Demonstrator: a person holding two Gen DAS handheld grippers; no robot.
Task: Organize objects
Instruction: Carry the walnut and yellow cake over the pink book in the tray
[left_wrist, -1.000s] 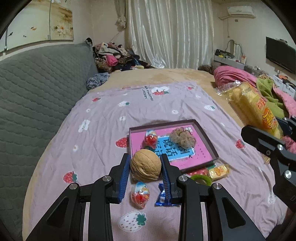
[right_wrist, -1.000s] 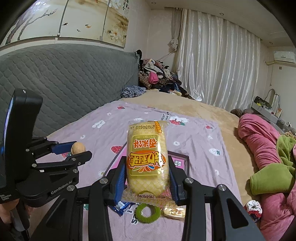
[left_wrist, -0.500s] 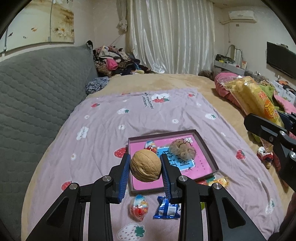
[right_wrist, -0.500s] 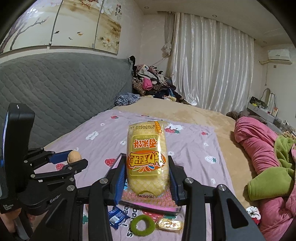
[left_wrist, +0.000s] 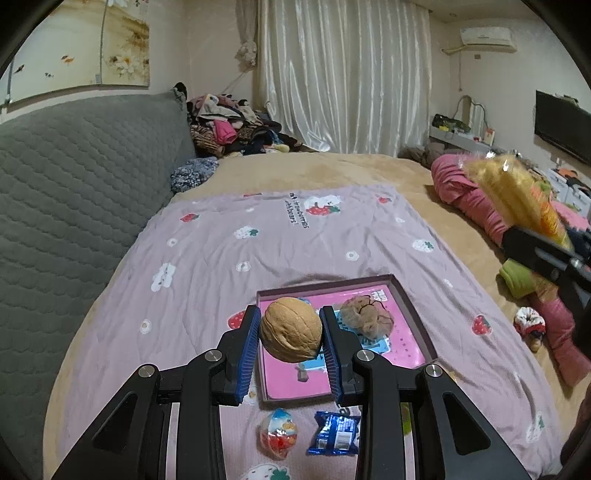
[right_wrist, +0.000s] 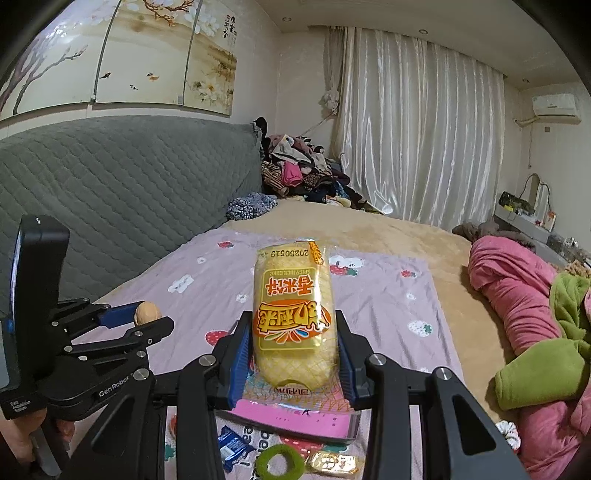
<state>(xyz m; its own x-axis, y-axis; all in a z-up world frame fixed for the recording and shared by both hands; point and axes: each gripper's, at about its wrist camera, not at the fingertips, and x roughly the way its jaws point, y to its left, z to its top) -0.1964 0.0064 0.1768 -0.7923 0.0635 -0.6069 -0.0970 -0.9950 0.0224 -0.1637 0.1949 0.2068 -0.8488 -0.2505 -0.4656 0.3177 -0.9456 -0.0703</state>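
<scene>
My left gripper (left_wrist: 291, 330) is shut on a walnut (left_wrist: 291, 329) and holds it above the near left part of the pink box tray (left_wrist: 421, 332), which holds a brown scrunchie (left_wrist: 366, 318). My right gripper (right_wrist: 294, 345) is shut on a yellow rice-cracker packet (right_wrist: 293, 314), held upright high above the tray (right_wrist: 295, 419). The left gripper and walnut (right_wrist: 147, 313) show at left in the right wrist view. The packet (left_wrist: 517, 192) shows blurred at right in the left wrist view.
On the lilac strawberry blanket (left_wrist: 221, 266) near the tray lie a toy egg (left_wrist: 277, 432), a blue snack packet (left_wrist: 335, 432), a green ring (right_wrist: 280, 461) and a gold candy (right_wrist: 334, 463). A grey headboard (left_wrist: 74, 177) is left; pink and green bedding (right_wrist: 524, 317) is right.
Both grippers have risen and drawn back with their loads. The tray now sits lower and farther under them, and the walnut hangs over the tray's near left corner.
</scene>
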